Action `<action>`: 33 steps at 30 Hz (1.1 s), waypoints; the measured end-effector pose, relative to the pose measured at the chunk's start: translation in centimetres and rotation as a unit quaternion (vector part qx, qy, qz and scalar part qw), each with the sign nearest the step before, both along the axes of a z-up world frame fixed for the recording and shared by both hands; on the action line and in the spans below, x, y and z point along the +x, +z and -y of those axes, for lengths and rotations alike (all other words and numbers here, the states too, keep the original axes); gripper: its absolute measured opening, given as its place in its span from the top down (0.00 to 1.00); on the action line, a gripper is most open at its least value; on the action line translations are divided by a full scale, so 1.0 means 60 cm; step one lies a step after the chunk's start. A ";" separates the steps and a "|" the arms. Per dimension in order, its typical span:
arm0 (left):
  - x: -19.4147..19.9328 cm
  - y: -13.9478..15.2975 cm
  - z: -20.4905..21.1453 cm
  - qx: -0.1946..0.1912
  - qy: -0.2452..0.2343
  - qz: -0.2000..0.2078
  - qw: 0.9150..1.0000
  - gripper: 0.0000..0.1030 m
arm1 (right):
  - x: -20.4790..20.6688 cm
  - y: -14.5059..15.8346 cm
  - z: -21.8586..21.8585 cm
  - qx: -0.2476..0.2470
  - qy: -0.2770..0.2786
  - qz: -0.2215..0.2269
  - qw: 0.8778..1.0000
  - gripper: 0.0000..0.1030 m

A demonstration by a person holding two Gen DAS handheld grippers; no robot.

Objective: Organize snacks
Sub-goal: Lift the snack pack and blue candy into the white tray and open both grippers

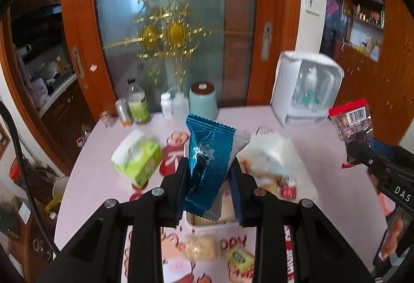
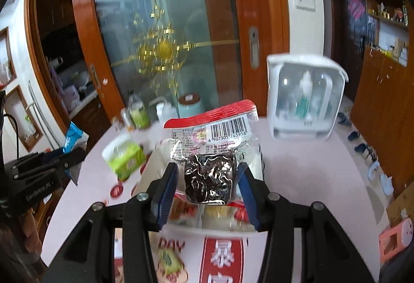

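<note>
- Snacks are what we hold in both hands: a blue foil packet [image 1: 207, 161] in the left gripper [image 1: 208, 179], and a clear pouch [image 2: 211, 153] with a red top strip, a barcode and a dark lump inside in the right gripper [image 2: 207, 184].
- We judge both light, soft and crinkly; the foil looks slippery, so we pinch the flat body, not the crimped seam.
- Left jaws are clamped nearly together on the blue packet's lower half; it stands upright, slightly tilted.
- Right jaws stand partly apart, pressing the pouch at both sides of the dark lump.
- Both packets hang above the pink bench [image 1: 90, 179], over a white tray [image 1: 309, 187] with more wrapped snacks in it.
- Loose pieces lie on the bench nearer us: a pale puffed cake [image 1: 200, 248] and a yellow-green sweet [image 1: 238, 257].
- Beside the tray sits a green tissue pack [image 1: 139, 161]; a white dispenser [image 1: 308, 91] stands at the far edge.
</note>
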State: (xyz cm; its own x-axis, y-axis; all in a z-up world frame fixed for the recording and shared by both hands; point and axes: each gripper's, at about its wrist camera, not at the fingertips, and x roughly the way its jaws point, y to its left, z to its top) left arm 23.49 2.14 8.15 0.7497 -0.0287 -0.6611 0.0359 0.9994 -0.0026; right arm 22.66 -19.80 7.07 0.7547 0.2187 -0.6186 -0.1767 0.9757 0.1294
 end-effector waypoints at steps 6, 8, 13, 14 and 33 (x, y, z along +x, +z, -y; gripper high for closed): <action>0.052 0.008 0.011 -0.024 -0.007 0.004 1.000 0.72 | 0.045 0.010 -0.008 0.002 -0.020 0.012 1.000 0.53; 0.068 -0.002 0.017 -0.032 -0.010 0.000 0.999 0.72 | 0.063 0.002 -0.011 0.001 -0.025 0.006 1.000 0.53; 0.110 -0.037 0.032 -0.043 -0.023 -0.019 0.999 0.72 | 0.103 -0.039 -0.016 -0.010 -0.040 -0.024 0.999 0.53; 0.121 -0.050 0.035 -0.043 -0.026 -0.025 0.998 0.72 | 0.112 -0.052 -0.017 -0.015 -0.043 -0.033 0.998 0.53; 0.159 -0.168 0.022 -0.038 -0.018 -0.093 0.995 0.15 | 0.136 -0.180 -0.024 -0.049 -0.045 -0.114 0.991 0.35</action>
State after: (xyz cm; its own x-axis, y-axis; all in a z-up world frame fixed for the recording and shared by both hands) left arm 33.02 0.84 -1.90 0.6115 -0.1083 -0.7838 0.0635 0.9941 -0.0879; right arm 30.84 -18.35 -3.76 0.6067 0.0866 -0.7902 -0.0647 0.9961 0.0595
